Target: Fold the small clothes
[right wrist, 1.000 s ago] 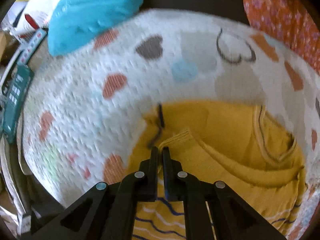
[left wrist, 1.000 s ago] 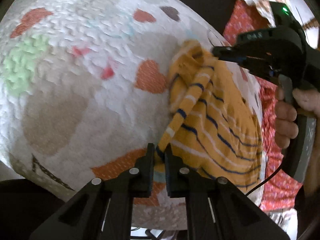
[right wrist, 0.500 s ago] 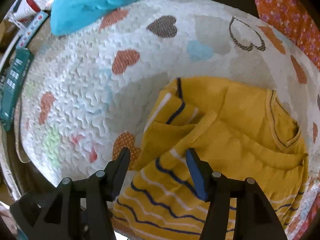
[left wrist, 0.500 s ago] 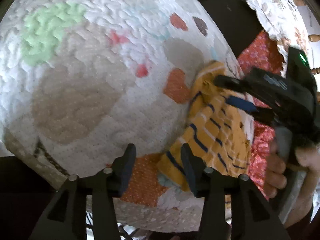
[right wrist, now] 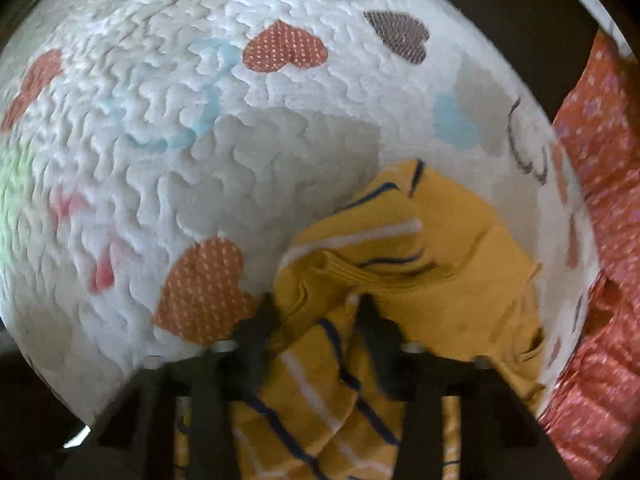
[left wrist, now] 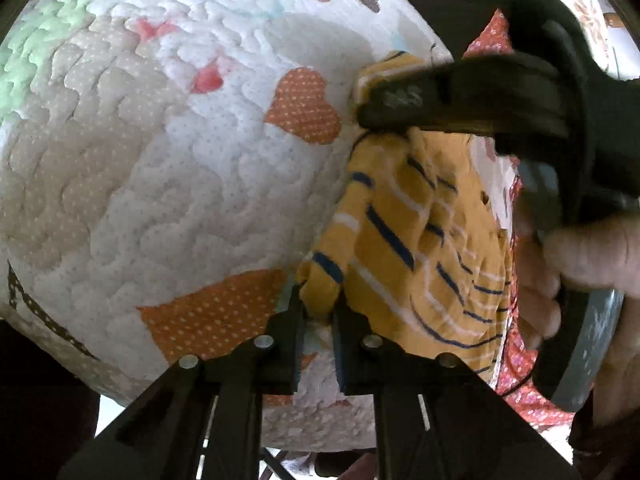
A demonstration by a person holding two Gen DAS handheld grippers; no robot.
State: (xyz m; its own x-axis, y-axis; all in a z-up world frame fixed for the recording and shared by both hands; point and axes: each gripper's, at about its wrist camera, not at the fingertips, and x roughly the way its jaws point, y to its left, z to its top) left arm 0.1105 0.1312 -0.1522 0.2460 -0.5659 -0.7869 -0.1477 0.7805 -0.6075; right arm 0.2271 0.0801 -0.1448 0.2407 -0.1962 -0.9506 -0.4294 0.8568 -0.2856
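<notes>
1. Left wrist view: the yellow striped shirt (left wrist: 420, 240) lies crumpled on the heart-print quilt (left wrist: 160, 180), ahead and to the right of the fingers, with a near corner of the cloth reaching down between the fingertips.
2. The left gripper (left wrist: 319, 312) has its fingers drawn close together on that corner, pinching the shirt edge.
3. The right gripper (left wrist: 460, 96) reaches in from the right beyond the fingers, over the shirt's far end, held by the right hand (left wrist: 576, 264).
4. Right wrist view: the shirt (right wrist: 420, 280) is bunched directly between and ahead of the right gripper (right wrist: 316, 312), whose fingers stand apart with cloth in the gap; the picture is blurred, and they do not clamp it.
5. A red floral cloth (right wrist: 600, 240) lies to the right of the quilt (right wrist: 200, 140).
</notes>
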